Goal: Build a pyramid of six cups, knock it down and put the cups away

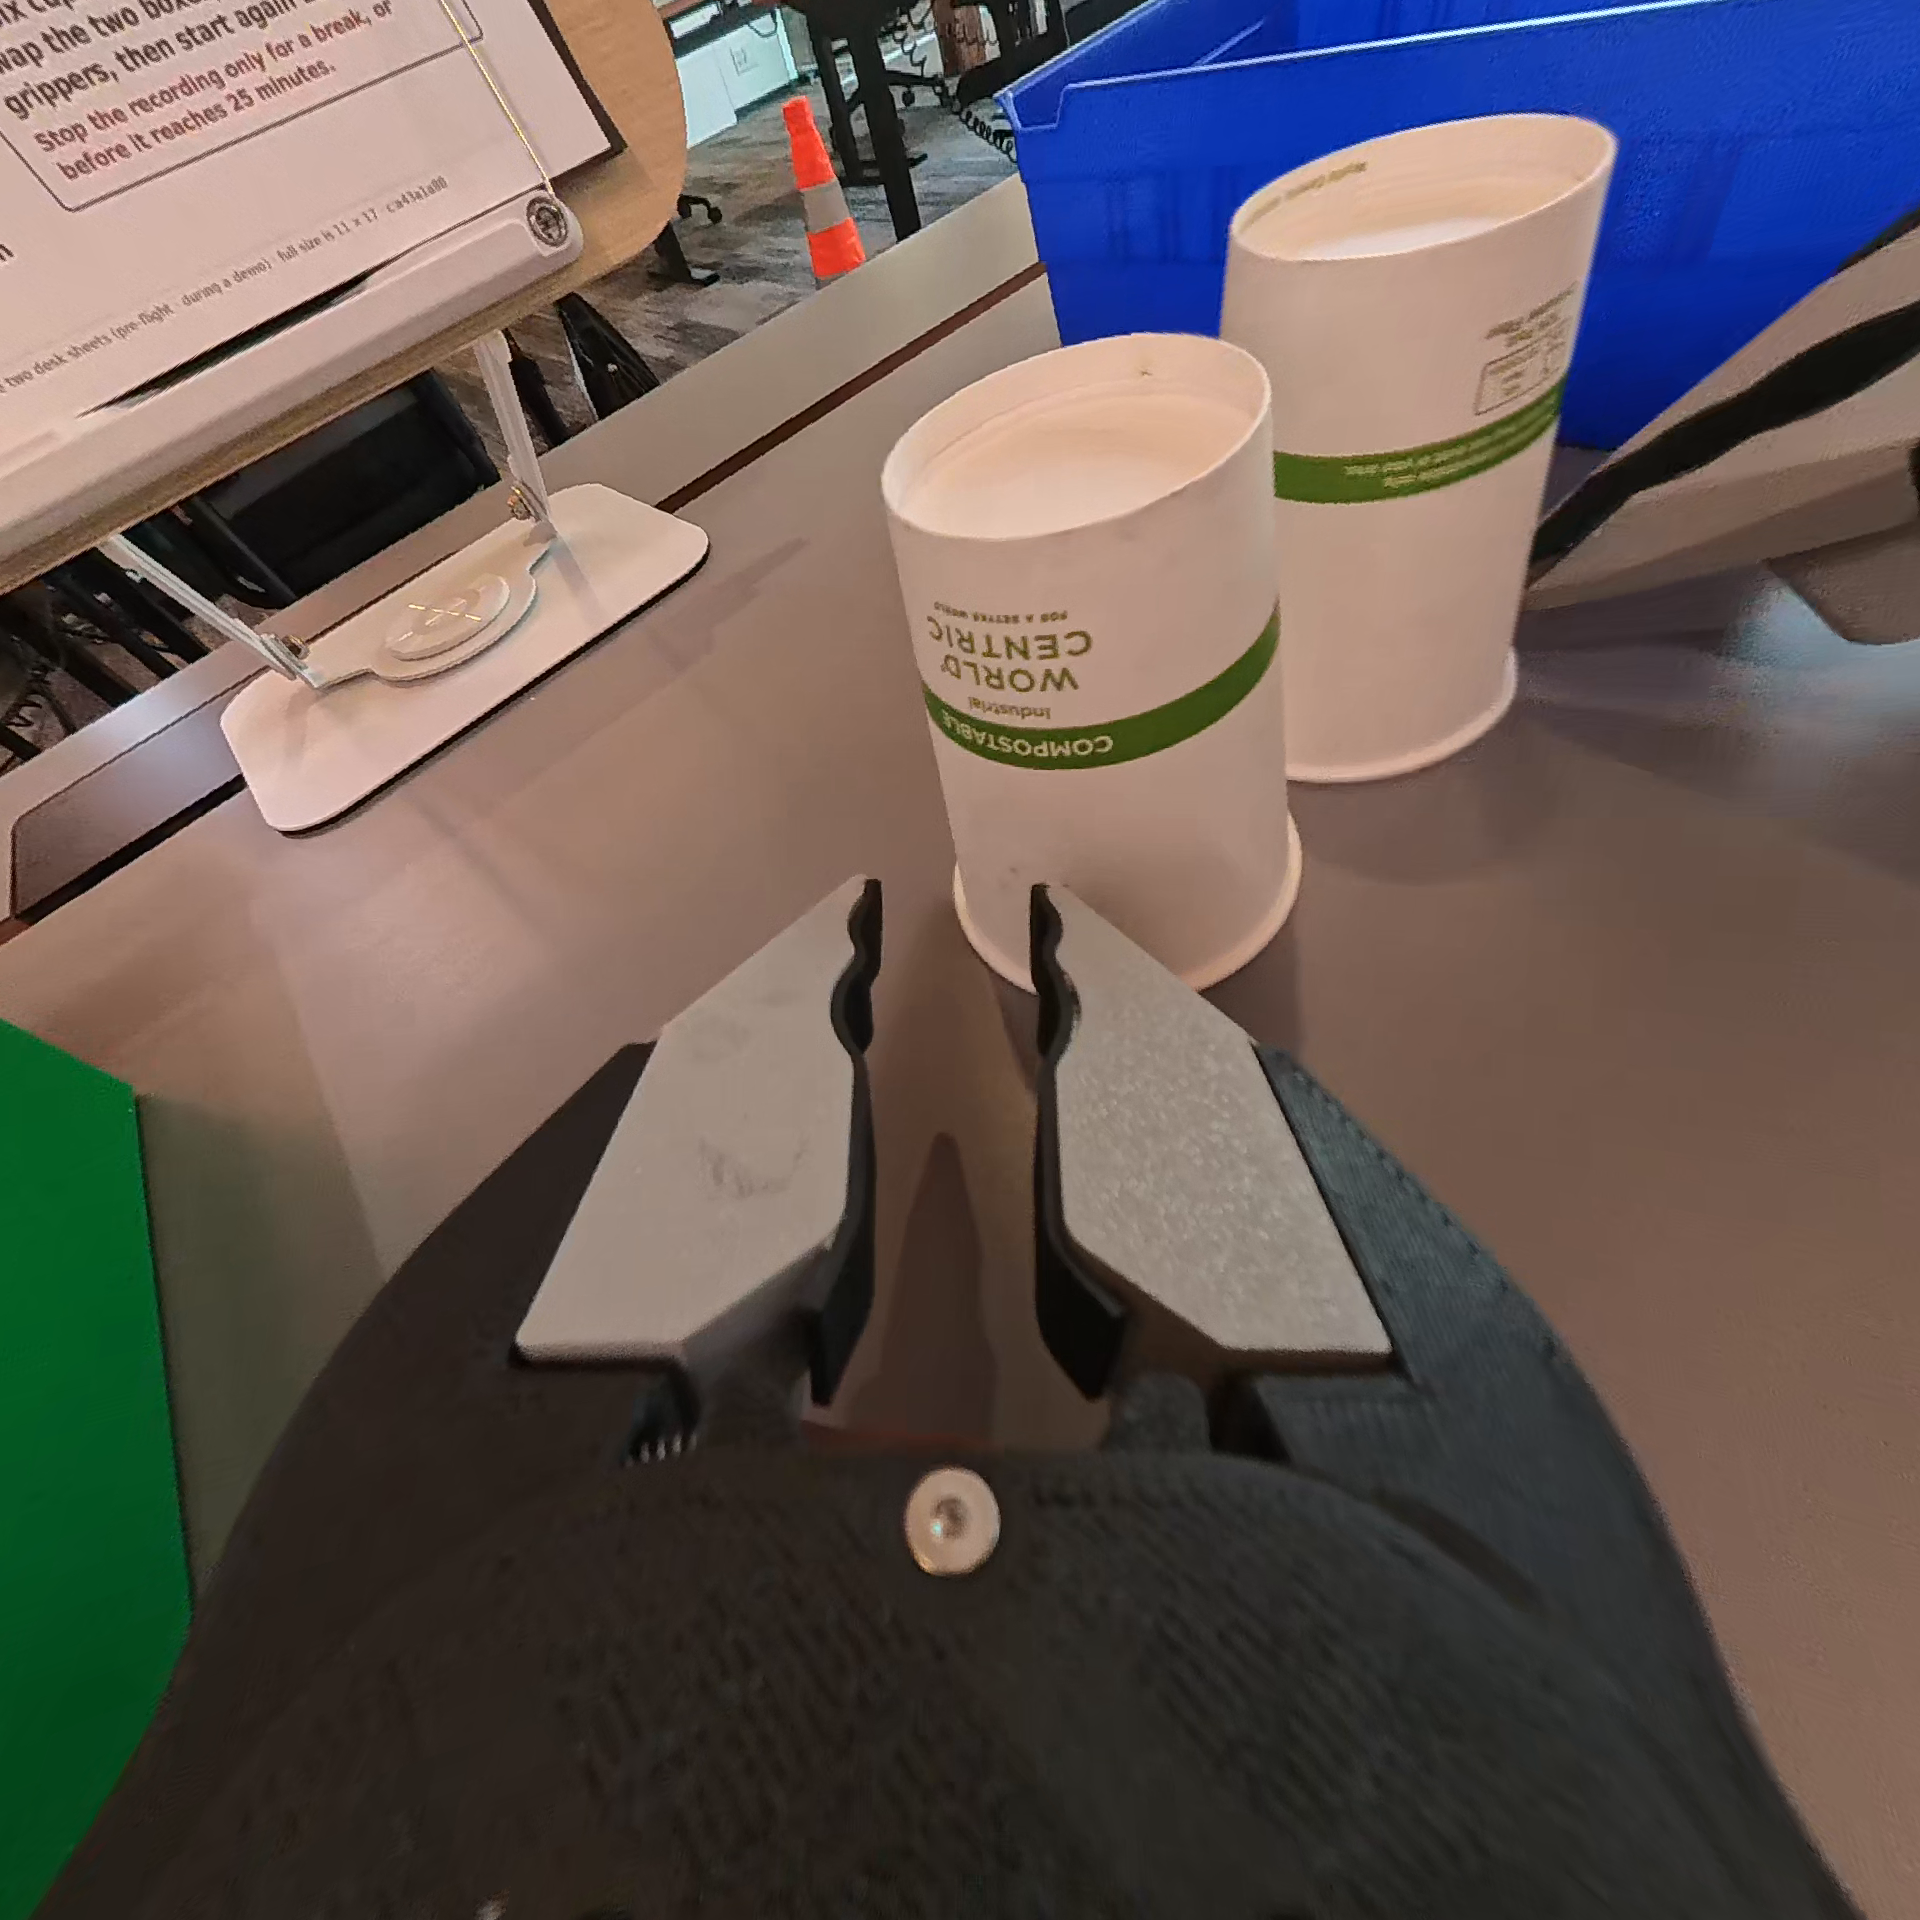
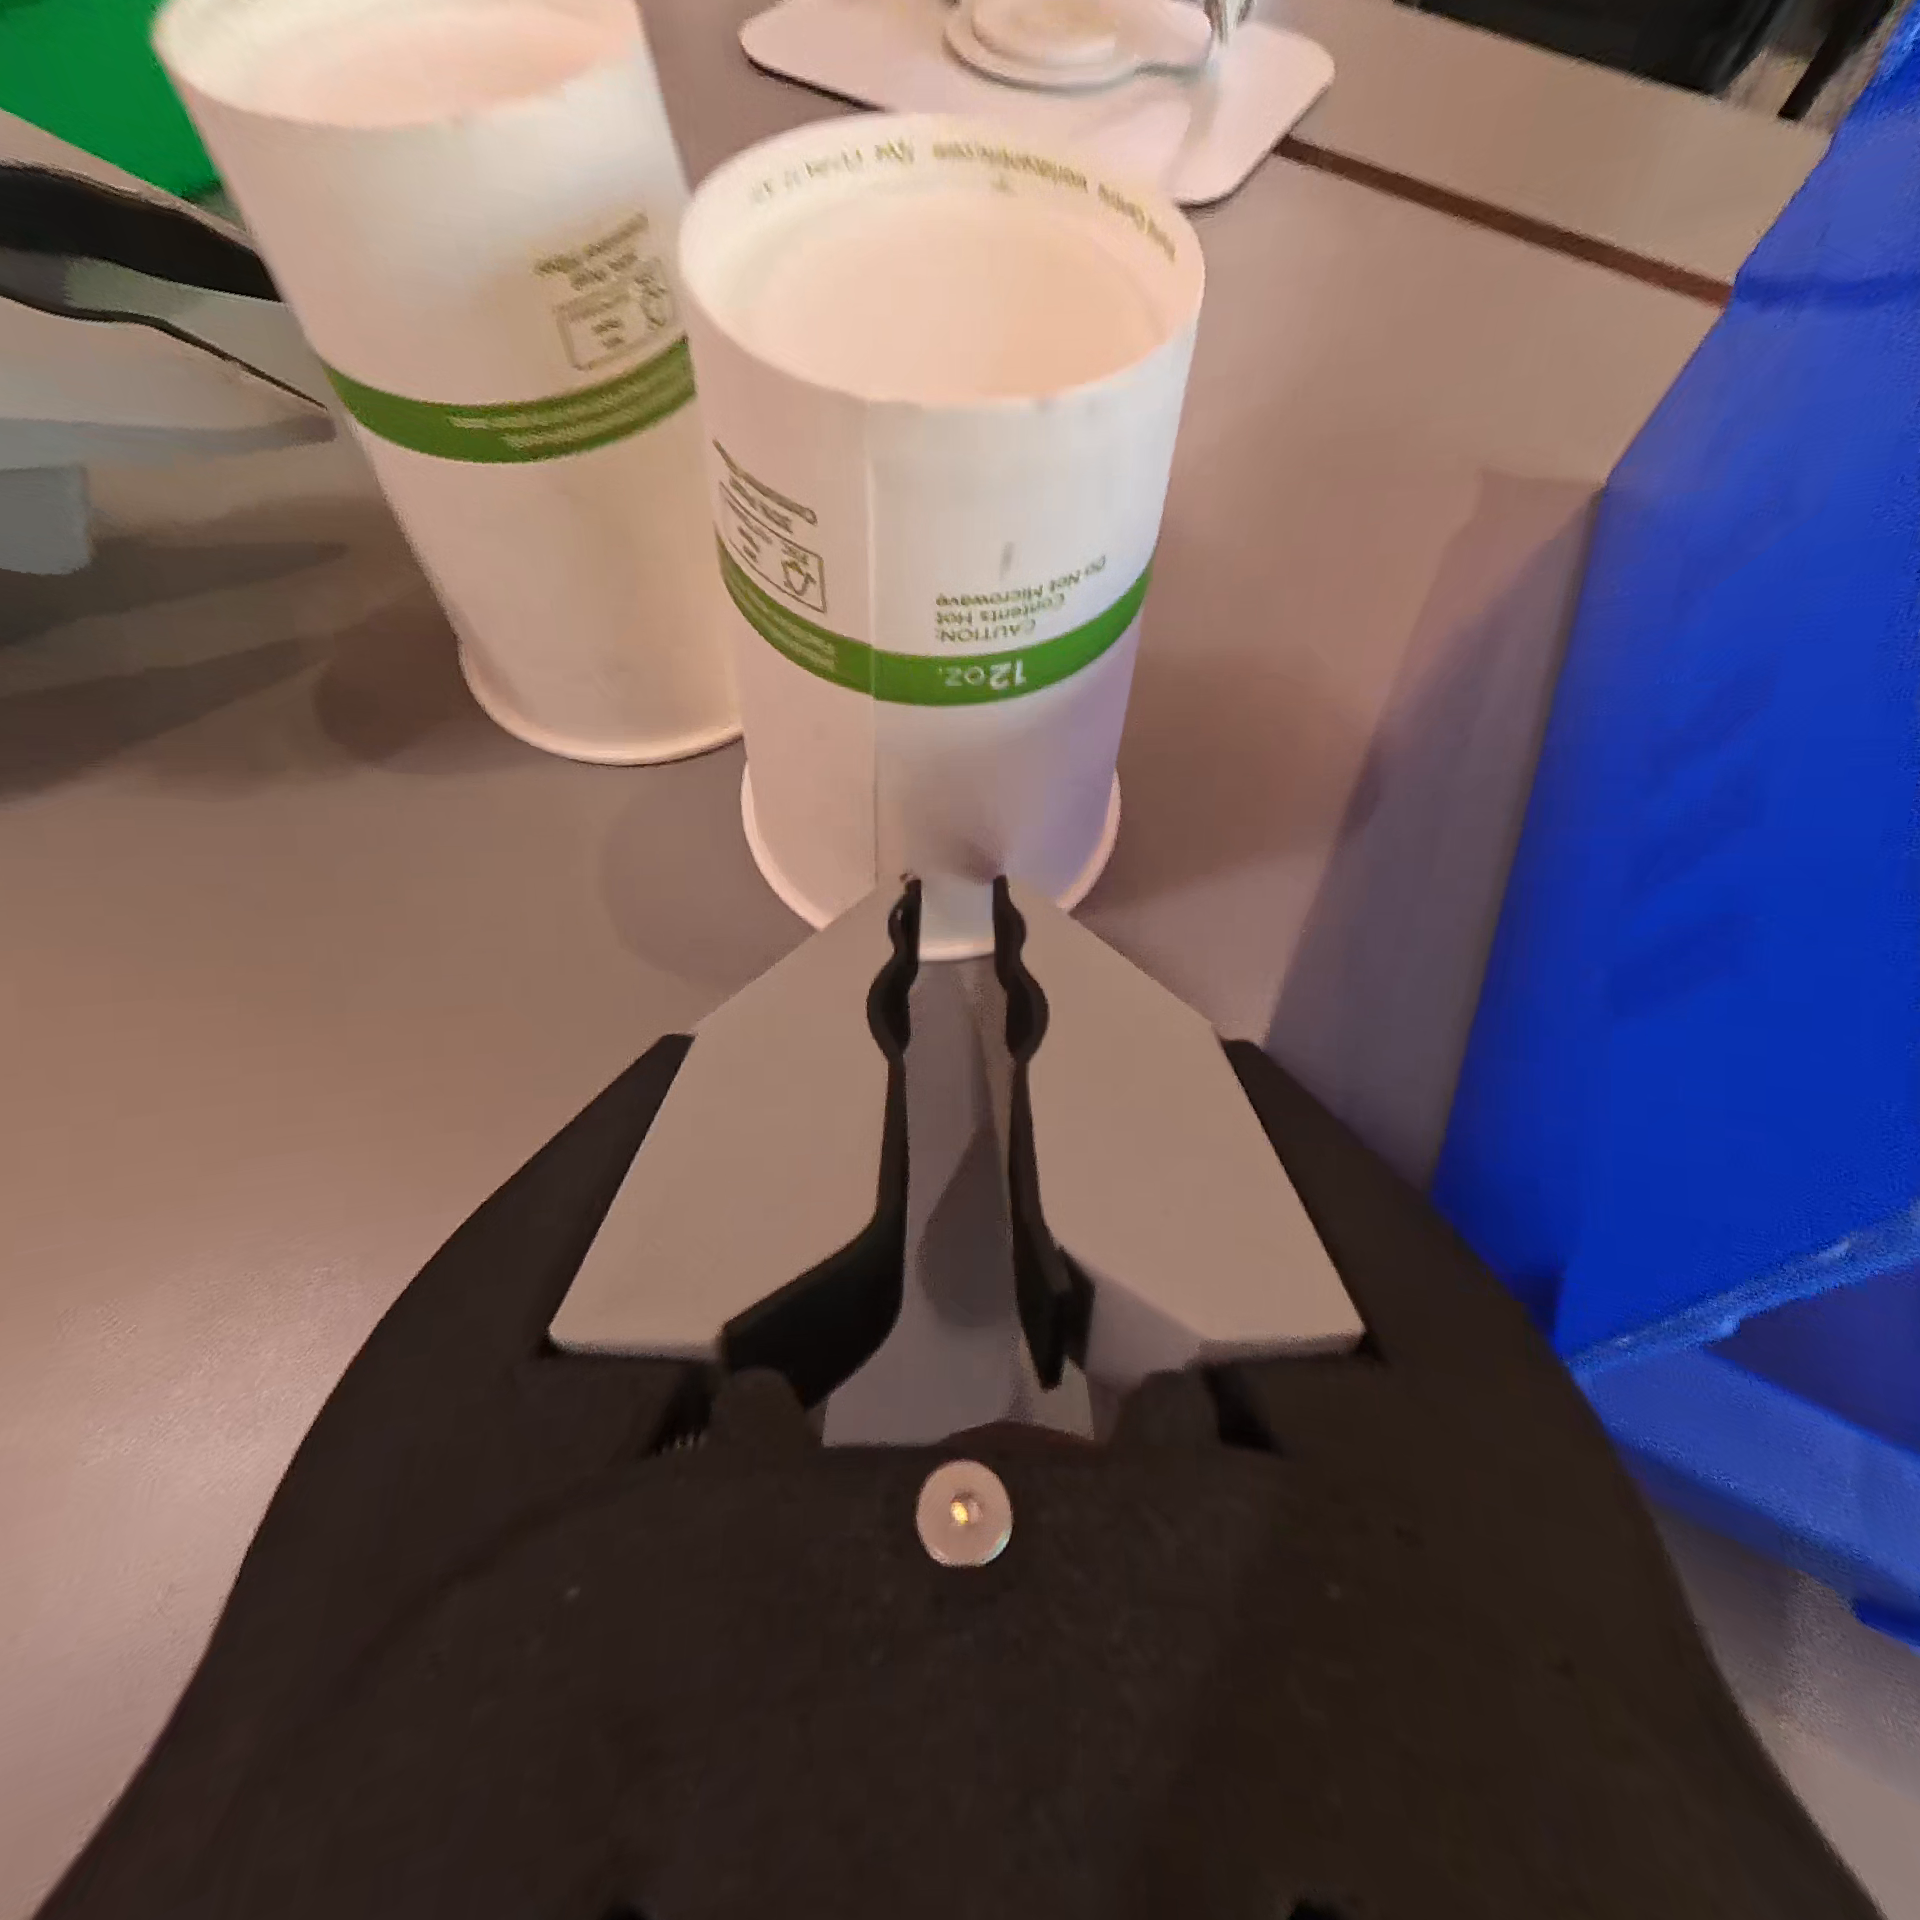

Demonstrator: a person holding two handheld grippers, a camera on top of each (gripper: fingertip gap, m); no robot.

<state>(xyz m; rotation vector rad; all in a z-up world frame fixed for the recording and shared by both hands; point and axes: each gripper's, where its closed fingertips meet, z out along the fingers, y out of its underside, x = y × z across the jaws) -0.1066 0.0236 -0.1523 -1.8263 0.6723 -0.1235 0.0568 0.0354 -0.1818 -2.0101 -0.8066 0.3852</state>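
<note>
At centre frame in the right wrist view, the right tool (image 2: 957, 902) pinches the near cup (image 2: 940, 540) at its rim on the counter (image 2: 312, 987); the left tool (image 1: 956, 914) stands narrowly parted and empty; lift gently, avoiding the neighbouring cup (image 2: 499, 416).

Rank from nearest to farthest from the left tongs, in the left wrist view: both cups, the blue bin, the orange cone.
1. Near cup, just ahead-right of the left tongs.
2. Far cup, farther right.
3. Blue bin, behind that cup.
4. Orange cone, beyond the table.
</note>
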